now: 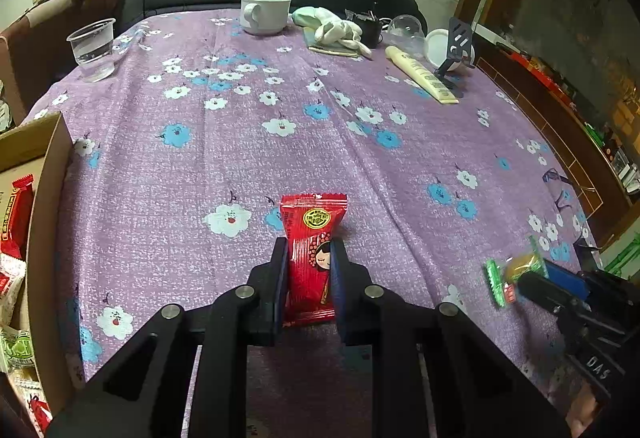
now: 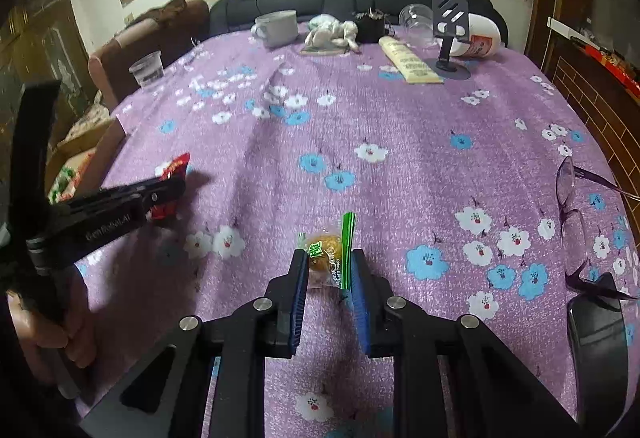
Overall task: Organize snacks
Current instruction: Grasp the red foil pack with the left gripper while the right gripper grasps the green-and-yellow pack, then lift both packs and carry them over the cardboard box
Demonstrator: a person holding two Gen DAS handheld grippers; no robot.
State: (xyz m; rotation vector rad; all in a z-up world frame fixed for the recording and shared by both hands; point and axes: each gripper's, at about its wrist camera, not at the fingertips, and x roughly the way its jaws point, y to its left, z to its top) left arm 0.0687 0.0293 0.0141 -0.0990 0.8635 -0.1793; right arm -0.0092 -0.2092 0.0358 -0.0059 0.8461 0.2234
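Red packet grip: left gripper (image 1: 308,258) is pinching the red snack packet (image 1: 310,258) around its middle, and the packet stands upright between the pads over the purple flowered cloth (image 1: 280,158).
Green packet grip: right gripper (image 2: 330,270) is pressed together on the clear, green-edged snack packet (image 2: 326,258), catching it near the fingertips; whether it's off the cloth yet is hard to tell.
Slip risk: that wrapper looks slick and the hold is shallow, so a quick swing could probably let it squirt out.
Crush risk: the round cake inside might get squashed if the pads squeeze harder.
Box: cardboard box (image 1: 46,238) with other snacks sits at the left edge, near the left gripper and well apart from the right one.
Collision risk: the right gripper would likely cross the left one's path getting there.
Glasses: eyeglasses (image 2: 576,214) lie off to the right, so a wide swing that way could snag them.
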